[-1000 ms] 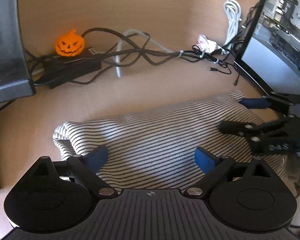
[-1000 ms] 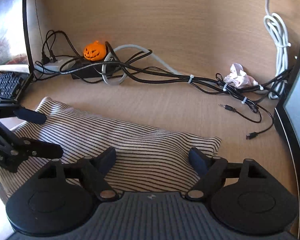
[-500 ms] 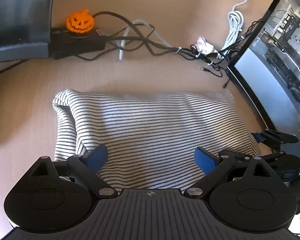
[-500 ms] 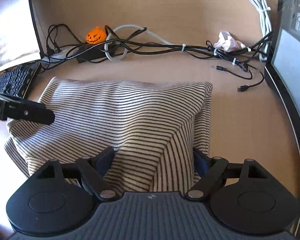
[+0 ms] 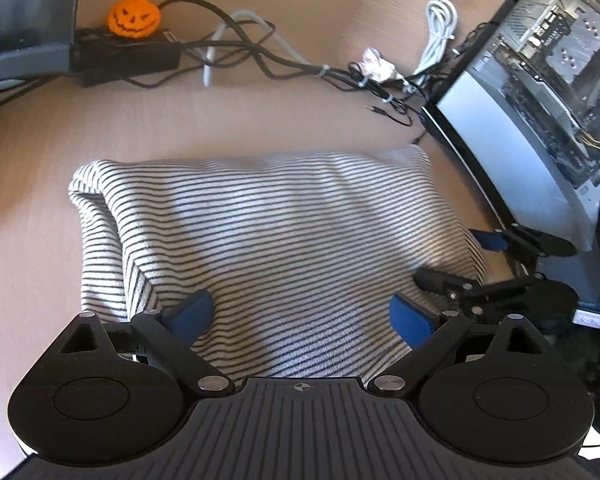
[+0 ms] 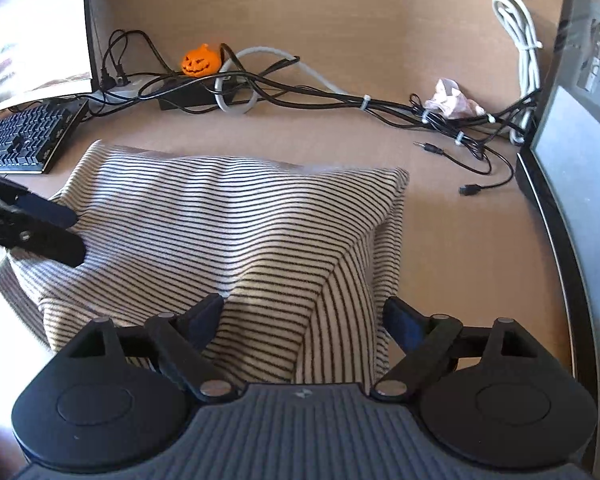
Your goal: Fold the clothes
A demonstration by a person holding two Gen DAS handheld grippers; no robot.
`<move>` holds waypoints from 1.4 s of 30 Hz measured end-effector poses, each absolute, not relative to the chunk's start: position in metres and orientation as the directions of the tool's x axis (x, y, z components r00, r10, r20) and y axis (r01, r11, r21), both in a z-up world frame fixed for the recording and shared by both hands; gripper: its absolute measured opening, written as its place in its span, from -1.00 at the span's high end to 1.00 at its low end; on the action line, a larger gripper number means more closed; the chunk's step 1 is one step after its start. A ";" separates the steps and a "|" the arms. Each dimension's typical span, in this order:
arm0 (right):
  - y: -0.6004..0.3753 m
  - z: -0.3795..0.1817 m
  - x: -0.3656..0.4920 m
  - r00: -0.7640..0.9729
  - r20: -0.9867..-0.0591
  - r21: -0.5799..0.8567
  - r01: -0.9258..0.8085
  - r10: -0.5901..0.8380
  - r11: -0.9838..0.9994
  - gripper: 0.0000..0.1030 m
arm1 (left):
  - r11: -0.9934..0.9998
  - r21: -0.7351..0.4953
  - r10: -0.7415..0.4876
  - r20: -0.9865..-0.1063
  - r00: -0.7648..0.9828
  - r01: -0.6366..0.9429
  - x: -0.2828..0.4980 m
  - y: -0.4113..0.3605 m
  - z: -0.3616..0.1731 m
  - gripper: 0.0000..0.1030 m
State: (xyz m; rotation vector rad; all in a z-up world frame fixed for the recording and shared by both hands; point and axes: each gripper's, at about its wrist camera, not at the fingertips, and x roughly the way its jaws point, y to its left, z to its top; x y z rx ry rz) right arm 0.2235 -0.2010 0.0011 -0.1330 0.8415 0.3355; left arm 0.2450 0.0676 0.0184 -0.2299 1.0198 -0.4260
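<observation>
A striped garment (image 5: 284, 232) lies folded into a thick rectangle on the wooden desk (image 5: 240, 128); in the right wrist view the striped garment (image 6: 236, 216) has a side flap folded down at its right edge. My left gripper (image 5: 302, 316) is open over the cloth's near edge, its blue pads wide apart and pressing nothing. My right gripper (image 6: 304, 318) hovers over the near right corner, jaws opening, with cloth lying between them but not pinched. Each view also catches the other tool: the right gripper (image 5: 460, 258) at the cloth's right edge and the left gripper (image 6: 60, 228) at its left.
Along the back wall sit an orange pumpkin (image 6: 201, 60), a tangle of cables (image 6: 340, 98), a power brick (image 5: 128, 58) and a crumpled tissue (image 6: 452, 98). A keyboard (image 6: 28, 136) lies at the left. A glass-sided computer case (image 5: 540, 92) stands at the right.
Both grippers have drawn back toward the near edge, so the whole folded garment now shows. The right jaws stand slightly wider. The cloth lies still.
</observation>
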 end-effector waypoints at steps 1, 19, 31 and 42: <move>-0.202 0.002 0.223 0.619 -0.749 0.015 -0.340 0.236 0.940 -0.69 | 0.894 -0.383 -0.448 -0.772 0.452 0.231 0.245 0.069 0.020 -0.89; -0.165 0.005 0.199 0.665 -0.718 -0.147 -0.432 0.204 0.890 -0.73 | 0.992 -0.104 -0.125 -0.753 0.646 0.071 0.231 0.106 0.049 -0.89; -0.144 0.031 0.172 0.672 -0.693 -0.156 -0.495 0.263 0.855 -0.73 | 0.999 -0.047 -0.032 -0.798 0.602 -0.009 0.195 0.128 0.031 -0.89; -0.098 -0.001 0.178 0.609 -0.753 -0.190 -0.562 0.248 0.805 -0.83 | 0.996 0.068 0.087 -0.805 0.586 -0.054 0.179 0.124 0.021 -0.90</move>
